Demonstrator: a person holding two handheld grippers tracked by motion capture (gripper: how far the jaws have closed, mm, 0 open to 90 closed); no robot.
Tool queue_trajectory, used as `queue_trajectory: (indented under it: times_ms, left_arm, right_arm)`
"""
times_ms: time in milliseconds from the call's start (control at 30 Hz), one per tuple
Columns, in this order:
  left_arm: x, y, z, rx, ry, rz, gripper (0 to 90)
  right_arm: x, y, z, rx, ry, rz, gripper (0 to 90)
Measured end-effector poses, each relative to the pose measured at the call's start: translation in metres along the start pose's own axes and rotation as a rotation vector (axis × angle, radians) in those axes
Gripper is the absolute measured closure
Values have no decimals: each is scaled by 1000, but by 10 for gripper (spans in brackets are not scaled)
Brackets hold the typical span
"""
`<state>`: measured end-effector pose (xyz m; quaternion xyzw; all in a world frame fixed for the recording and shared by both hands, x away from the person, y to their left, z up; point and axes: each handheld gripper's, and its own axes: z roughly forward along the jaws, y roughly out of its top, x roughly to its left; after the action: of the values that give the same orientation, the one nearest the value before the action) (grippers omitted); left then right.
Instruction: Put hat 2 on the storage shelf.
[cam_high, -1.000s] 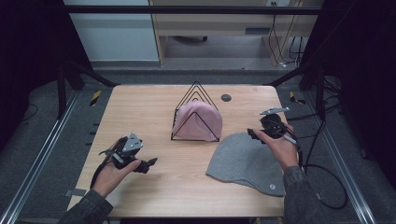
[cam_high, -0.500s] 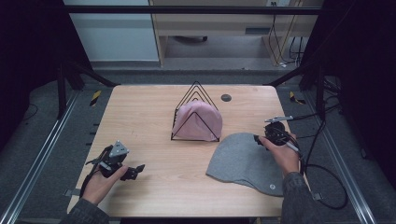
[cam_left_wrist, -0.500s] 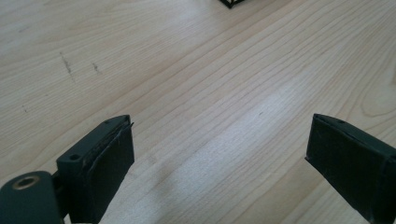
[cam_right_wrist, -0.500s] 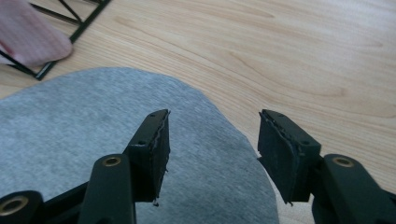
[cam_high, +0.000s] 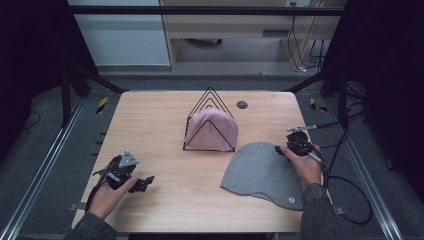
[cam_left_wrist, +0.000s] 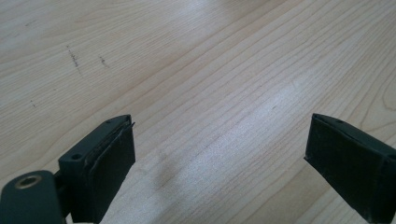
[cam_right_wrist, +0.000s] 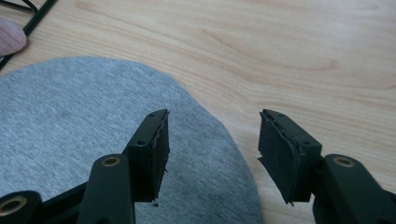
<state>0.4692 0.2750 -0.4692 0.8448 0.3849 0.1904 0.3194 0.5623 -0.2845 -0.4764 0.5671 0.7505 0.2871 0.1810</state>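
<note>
A pale wooden tabletop seen from above. Near its centre stands a black wire rack of triangular loops, and it holds one thing: a pink cloth cap, propped upright between the wires. At about four o'clock from the rack, a grey cap lies flat on the wood, just beside the rack's base.

My right gripper sits at the grey cap's two o'clock edge. Its jaws have just been closing and now stand about half open. In the right gripper view they straddle the cap's rim, one jaw over grey cloth and the other over bare wood, pressing on nothing.

My left gripper rests at about eight o'clock from the rack, well apart from both caps. In the left gripper view its jaws are spread wide over bare wood, holding nothing.

A small dark disc lies at one o'clock from the rack.
</note>
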Motion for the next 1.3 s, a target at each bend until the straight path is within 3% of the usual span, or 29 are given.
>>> queue_trajectory:
  times_ms: [367, 500, 600, 633, 767, 867, 900, 933, 1100, 1133, 1233, 1267, 1300]
  left_arm:
    - [0, 0, -1, -1, 0, 2, 83]
    - [0, 0, 0, 6, 1, 2, 83]
    - [0, 0, 0, 6, 3, 2, 83]
    - [0, 0, 0, 7, 2, 1, 83]
    - [1, 0, 1, 7, 0, 0, 83]
    - [1, 0, 2, 7, -7, -1, 83]
    - [1, 0, 3, 6, -13, -4, 83]
    - [1, 0, 3, 6, -13, -4, 82]
    - [1, 0, 3, 0, -17, -12, 53]
    - [1, -1, 3, 0, -19, -13, 53]
    - [2, -2, 3, 1, -30, -16, 51]
    - [2, -2, 2, 1, -30, -18, 51]
    - [2, -2, 2, -1, -35, -17, 51]
  right_arm:
    - [7, -5, 8, 42, 32, -22, 482]
    - [10, -7, 6, 64, 40, -64, 584]
    - [12, -8, 4, 73, 60, -83, 720]
    - [14, -9, 3, 78, 79, -92, 804]
    - [17, -10, -1, 65, 93, -101, 843]
    - [23, -10, -15, 20, 113, -125, 846]
    - [30, -10, -30, -16, 130, -151, 846]
    - [30, -10, -30, -16, 130, -151, 846]
    - [50, -9, -70, -111, 164, -222, 850]
    - [57, -9, -85, -147, 164, -254, 852]
    - [63, -10, -100, -186, 177, -271, 853]
    - [69, -10, -115, -218, 185, -289, 854]
    - [69, -10, -115, -218, 185, -289, 854]
